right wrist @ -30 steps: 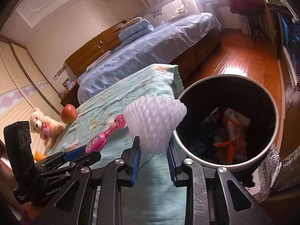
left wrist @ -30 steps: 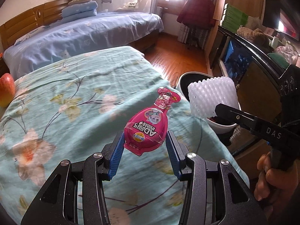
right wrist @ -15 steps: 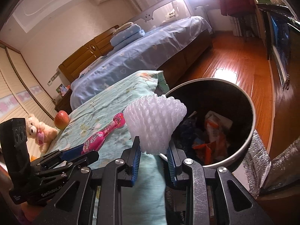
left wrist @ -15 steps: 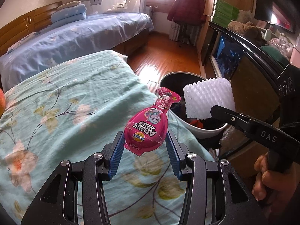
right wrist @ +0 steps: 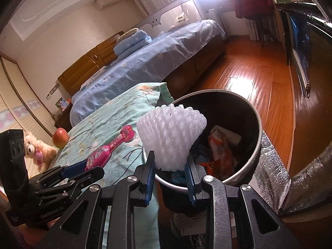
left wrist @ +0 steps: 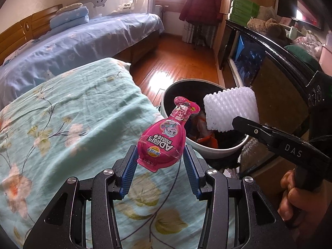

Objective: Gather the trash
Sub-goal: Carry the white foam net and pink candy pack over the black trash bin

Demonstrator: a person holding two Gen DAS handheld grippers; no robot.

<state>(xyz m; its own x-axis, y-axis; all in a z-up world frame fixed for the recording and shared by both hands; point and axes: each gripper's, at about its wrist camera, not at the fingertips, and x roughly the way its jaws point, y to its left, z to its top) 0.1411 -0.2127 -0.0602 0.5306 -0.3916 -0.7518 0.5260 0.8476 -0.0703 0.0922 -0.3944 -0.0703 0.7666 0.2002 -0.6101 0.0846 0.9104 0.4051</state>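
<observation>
Bedroom: two beds side by side, a wooden floor (right wrist: 255,76), daylight from a far window. The nearer bed carries a teal floral quilt (left wrist: 68,128).

Left gripper (left wrist: 159,164): its blue pads clamp the wide base of a pink snack wrapper (left wrist: 164,139), which stands up and forward from the jaws. The wrapper's narrow top overlaps the near rim of the trash bin (left wrist: 209,155) in this view; its base appears over the quilt edge.

Right gripper (right wrist: 170,172): jaws narrow, pinching the lower end of a white foam fruit net (right wrist: 172,132), which fans out above them. Beyond and below it sits the open bin (right wrist: 257,145), lined black, already holding mixed wrappers. The net hangs over the bin's near rim.

Farther off on the quilt, behind the left gripper: an apple (right wrist: 60,138) and a teddy bear (right wrist: 36,152).

Risks, as judged:
- Foam net is light and springy; released at the rim it may catch there or bounce onto the floor.
- Wrapper released now would likely land on the quilt or slide between bed and bin.
- The two tools sit close; converging on the bin invites a clash.
</observation>
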